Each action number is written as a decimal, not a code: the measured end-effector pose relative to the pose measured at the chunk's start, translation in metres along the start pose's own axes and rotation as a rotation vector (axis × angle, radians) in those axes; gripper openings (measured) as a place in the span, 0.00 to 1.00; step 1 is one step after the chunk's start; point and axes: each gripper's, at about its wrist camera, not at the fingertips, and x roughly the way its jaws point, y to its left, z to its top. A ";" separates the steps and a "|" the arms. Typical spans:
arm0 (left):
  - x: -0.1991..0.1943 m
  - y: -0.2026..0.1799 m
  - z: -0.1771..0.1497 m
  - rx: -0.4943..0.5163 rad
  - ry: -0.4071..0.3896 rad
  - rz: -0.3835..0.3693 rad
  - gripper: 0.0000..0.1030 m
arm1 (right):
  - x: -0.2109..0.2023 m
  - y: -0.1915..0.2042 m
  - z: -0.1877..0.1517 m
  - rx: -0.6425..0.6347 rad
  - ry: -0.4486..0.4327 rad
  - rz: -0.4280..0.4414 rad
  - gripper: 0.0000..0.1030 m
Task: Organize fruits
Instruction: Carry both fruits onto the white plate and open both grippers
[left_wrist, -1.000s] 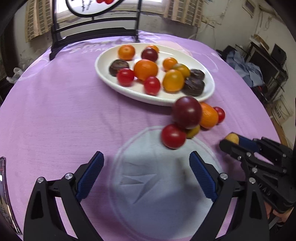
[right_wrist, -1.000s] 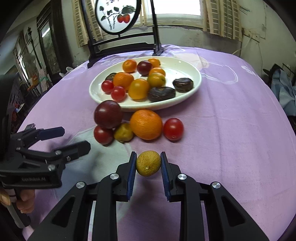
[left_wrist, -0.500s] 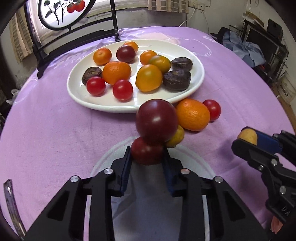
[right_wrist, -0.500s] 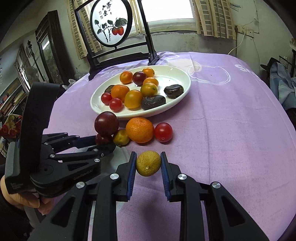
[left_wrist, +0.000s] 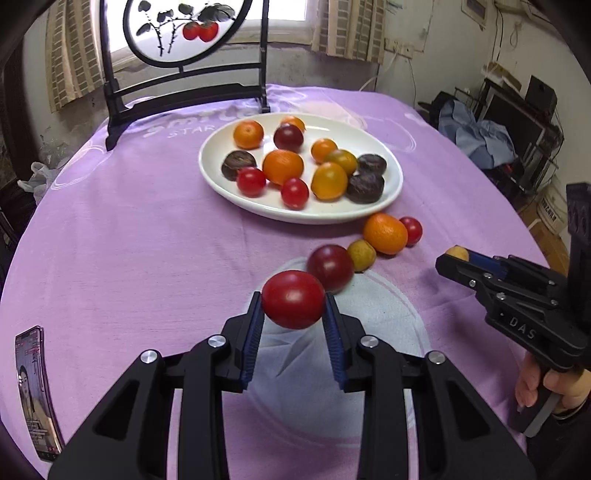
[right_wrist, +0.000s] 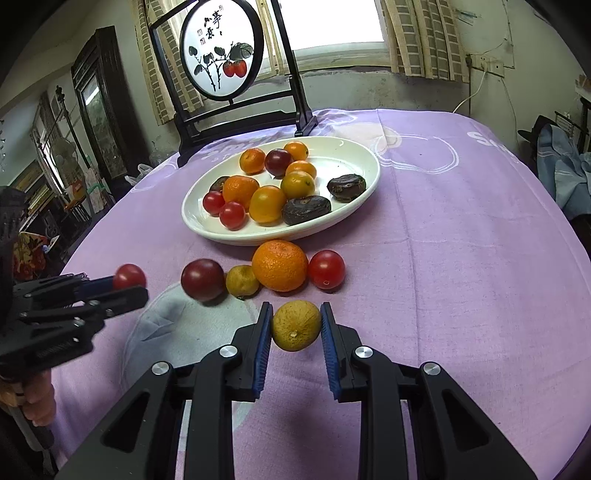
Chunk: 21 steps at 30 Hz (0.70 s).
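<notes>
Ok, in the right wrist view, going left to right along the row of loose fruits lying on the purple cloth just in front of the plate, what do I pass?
Dark red plum → small yellow-brown fruit → large orange mandarin → red cherry tomato.

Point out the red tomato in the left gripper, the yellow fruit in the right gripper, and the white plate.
red tomato (left_wrist: 293, 299), left wrist view, front face.
yellow fruit (right_wrist: 296, 325), right wrist view, centre.
white plate (right_wrist: 347, 155), right wrist view, bare inner surface.

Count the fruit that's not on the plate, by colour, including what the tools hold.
Red tomatoes: 2
Dark plum: 1
Orange: 1
Yellow fruits: 2
Total: 6
</notes>
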 end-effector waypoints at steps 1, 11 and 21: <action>-0.003 0.002 0.001 -0.007 -0.006 -0.002 0.30 | -0.001 0.001 0.000 -0.001 -0.003 0.000 0.26; -0.001 0.001 0.017 0.011 -0.026 -0.016 0.30 | -0.023 0.015 0.021 -0.058 -0.069 0.011 0.26; 0.028 -0.009 0.078 0.018 -0.057 0.025 0.30 | 0.002 0.018 0.079 -0.109 -0.094 -0.020 0.25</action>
